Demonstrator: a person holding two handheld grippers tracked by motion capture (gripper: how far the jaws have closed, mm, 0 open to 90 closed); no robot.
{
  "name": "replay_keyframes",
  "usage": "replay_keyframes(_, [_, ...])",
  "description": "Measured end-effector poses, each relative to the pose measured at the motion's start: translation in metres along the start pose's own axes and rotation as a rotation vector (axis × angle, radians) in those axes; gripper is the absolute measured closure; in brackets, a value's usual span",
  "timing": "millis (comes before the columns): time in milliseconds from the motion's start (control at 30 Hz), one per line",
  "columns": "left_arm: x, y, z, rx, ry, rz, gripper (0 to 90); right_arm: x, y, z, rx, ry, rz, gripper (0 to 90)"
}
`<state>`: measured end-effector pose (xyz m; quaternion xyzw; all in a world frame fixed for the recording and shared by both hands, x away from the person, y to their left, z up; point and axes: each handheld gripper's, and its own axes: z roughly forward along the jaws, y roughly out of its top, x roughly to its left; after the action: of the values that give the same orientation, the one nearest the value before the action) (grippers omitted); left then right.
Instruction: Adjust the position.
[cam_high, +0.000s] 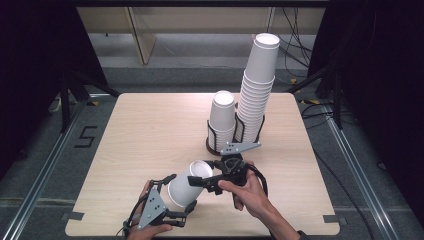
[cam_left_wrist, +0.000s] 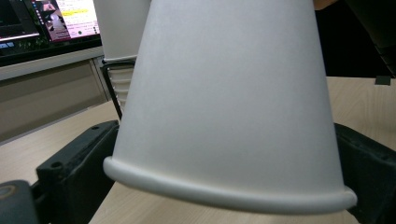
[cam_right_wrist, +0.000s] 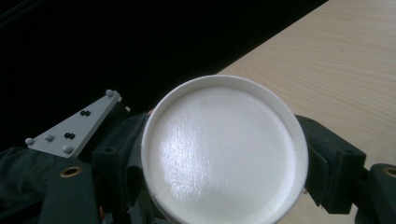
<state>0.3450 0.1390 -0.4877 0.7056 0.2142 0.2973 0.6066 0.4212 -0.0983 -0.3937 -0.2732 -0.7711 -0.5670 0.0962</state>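
In the high view, a white paper cup (cam_high: 187, 184) is held on its side just above the surface (cam_high: 145, 130), between the left tongs (cam_high: 181, 191) and the right tongs (cam_high: 202, 180). In the left gripper view, the cup's (cam_left_wrist: 229, 102) rim end is gripped on both sides. In the right gripper view, the cup's (cam_right_wrist: 224, 149) flat bottom is squeezed by both black jaws.

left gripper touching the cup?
Touching. In the left gripper view the black jaws sit tight against both sides of the paper cup near its rim, no gap; the high view shows the left gripper around it.
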Motion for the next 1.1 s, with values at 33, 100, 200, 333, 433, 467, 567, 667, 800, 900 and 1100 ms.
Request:
replay_keyframes(33, [-0.001, 0.0, 0.0, -0.003, -0.003, -0.002, 2.7, 0.0, 0.0, 0.0, 0.002, -0.002, 0.0, 25.2])
replay_keyframes(100, [-0.001, 0.0, 0.0, -0.004, -0.011, -0.02, 3.3, -0.001, 0.0, 0.001, -0.001, 0.001, 0.006, 25.2])
replay_keyframes(200, [0.001, 0.003, -0.001, 0.001, -0.02, -0.028, 4.8, -0.001, 0.0, -0.001, -0.006, 0.003, 0.019, 25.1])
replay_keyframes(333, [0.003, 0.003, 0.0, -0.007, -0.034, -0.051, 7.2, -0.005, -0.001, -0.001, -0.007, 0.023, 0.081, 24.2])
replay_keyframes(433, [0.005, 0.003, -0.001, 0.027, -0.047, -0.047, 8.5, -0.007, -0.001, -0.001, 0.008, 0.021, 0.073, 23.4])
replay_keyframes(467, [0.004, 0.003, -0.001, 0.032, -0.053, -0.058, 8.5, -0.007, -0.001, -0.001, 0.008, 0.021, 0.073, 23.4])
replay_keyframes(567, [0.004, 0.004, 0.0, 0.06, -0.073, -0.059, 9.3, -0.008, 0.0, -0.002, 0.012, -0.003, 0.031, 17.2])
replay_keyframes(667, [0.003, 0.005, 0.0, 0.075, -0.079, -0.066, 9.8, -0.008, 0.001, -0.004, 0.02, -0.012, 0.038, 15.7])
replay_keyframes(800, [0.002, 0.006, 0.001, 0.119, -0.103, -0.068, 10.0, -0.005, 0.005, -0.008, 0.037, -0.053, -0.021, 15.5])
replay_keyframes(900, [0.002, 0.006, 0.002, 0.17, -0.133, -0.07, 10.1, -0.003, 0.009, -0.013, 0.058, -0.072, -0.078, 15.6])
replay_keyframes(1100, [0.001, 0.006, 0.003, 0.242, -0.2, -0.042, 10.5, -0.001, 0.013, -0.021, 0.182, -0.099, -0.275, 17.5])
